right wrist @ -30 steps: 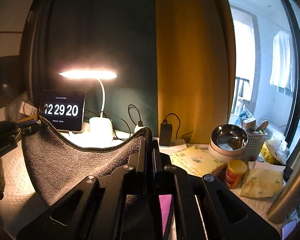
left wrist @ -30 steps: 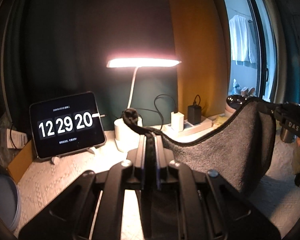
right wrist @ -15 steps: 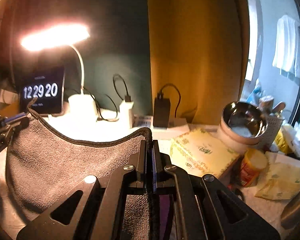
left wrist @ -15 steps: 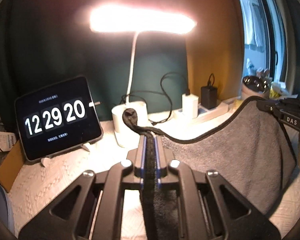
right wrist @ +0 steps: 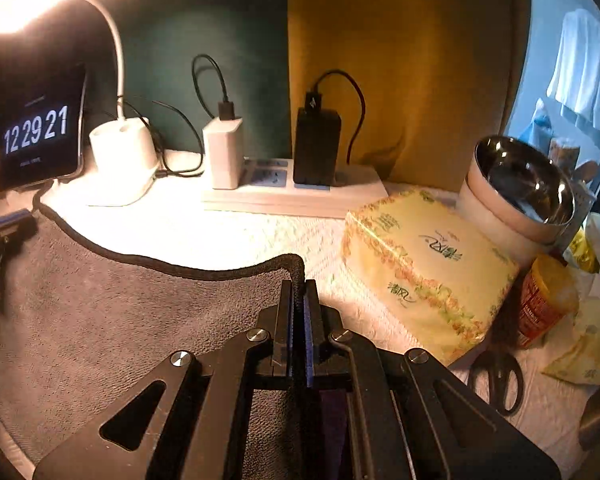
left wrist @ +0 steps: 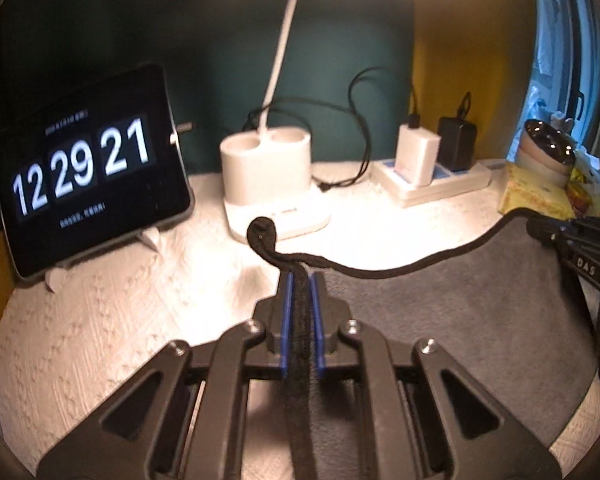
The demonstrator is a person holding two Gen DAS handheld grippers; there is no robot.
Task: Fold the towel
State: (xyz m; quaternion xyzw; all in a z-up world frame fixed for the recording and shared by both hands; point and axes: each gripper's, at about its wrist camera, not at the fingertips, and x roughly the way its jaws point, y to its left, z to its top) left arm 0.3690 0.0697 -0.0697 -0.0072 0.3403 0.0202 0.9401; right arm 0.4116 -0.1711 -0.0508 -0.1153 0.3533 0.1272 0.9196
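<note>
The left gripper (left wrist: 300, 284) and right gripper (right wrist: 299, 292) are clenched on adjacent corners of the grey towel (right wrist: 112, 312); its hem is held above the tabletop (right wrist: 220, 236); its lower part is cut off.

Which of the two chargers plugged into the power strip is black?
The right-hand charger, beside the yellow curtain; the other charger is white.

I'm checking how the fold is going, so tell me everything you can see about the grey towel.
The towel is grey, plush-looking cloth with a black stitched border. The left gripper and the right gripper each pinch a corner of one bordered edge, which sags in a curve between them. A small black loop sticks out past the left gripper's fingers. The body spreads over the white textured table cover; how much rests flat cannot be told.
</note>
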